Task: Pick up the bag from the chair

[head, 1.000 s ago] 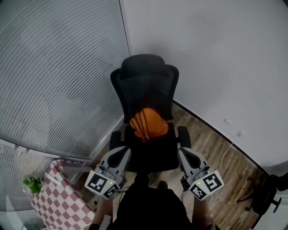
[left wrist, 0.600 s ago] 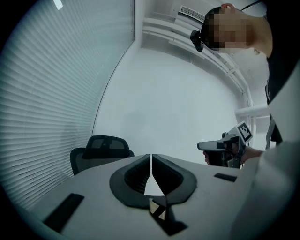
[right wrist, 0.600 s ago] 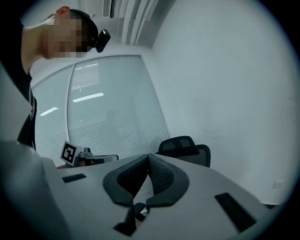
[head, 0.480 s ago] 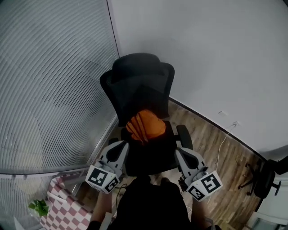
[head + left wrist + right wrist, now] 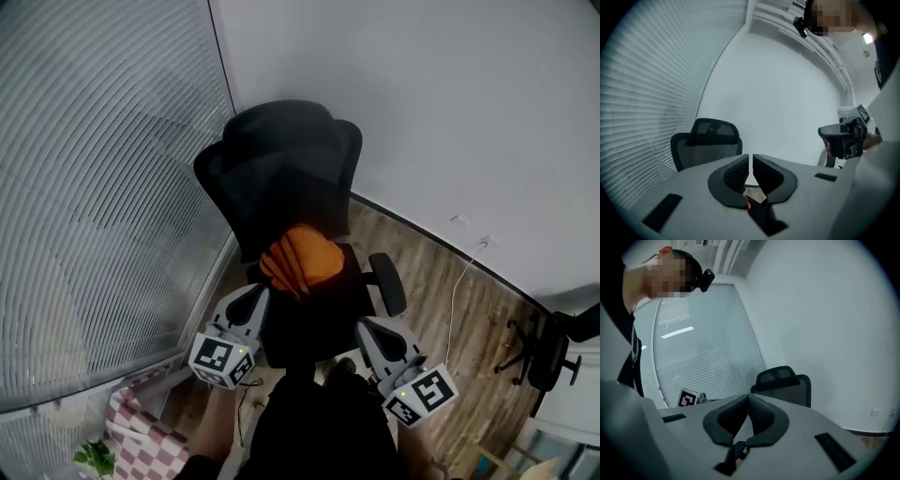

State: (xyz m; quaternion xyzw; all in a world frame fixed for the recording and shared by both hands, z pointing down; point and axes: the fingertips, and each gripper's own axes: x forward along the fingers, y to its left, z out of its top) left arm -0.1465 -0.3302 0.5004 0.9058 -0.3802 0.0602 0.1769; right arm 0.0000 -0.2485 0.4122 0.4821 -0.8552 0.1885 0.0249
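1. The left gripper has its jaws drawn together with only a thin slit between the pads. Nothing is held in them. A sliver of orange shows below them.
2. The right gripper is likewise closed and empty, its tips meeting.
3. In the head view both grippers sit low in front of the person, one at each side of the seat's front, pointing toward the backrest. The left one's tip lies near the bag's edge, but no contact shows.
4. The orange bag rests on the seat of the black office chair, slumped against the foot of the backrest between the armrests.
5. The chair stands in a corner on a wooden floor, with window blinds to its left and a white wall behind.
6. The task appears to be at the approach stage, with the bag not yet lifted. What seems left is to spread the jaws, reach over the seat, close on the bag and raise it clear of the chair.
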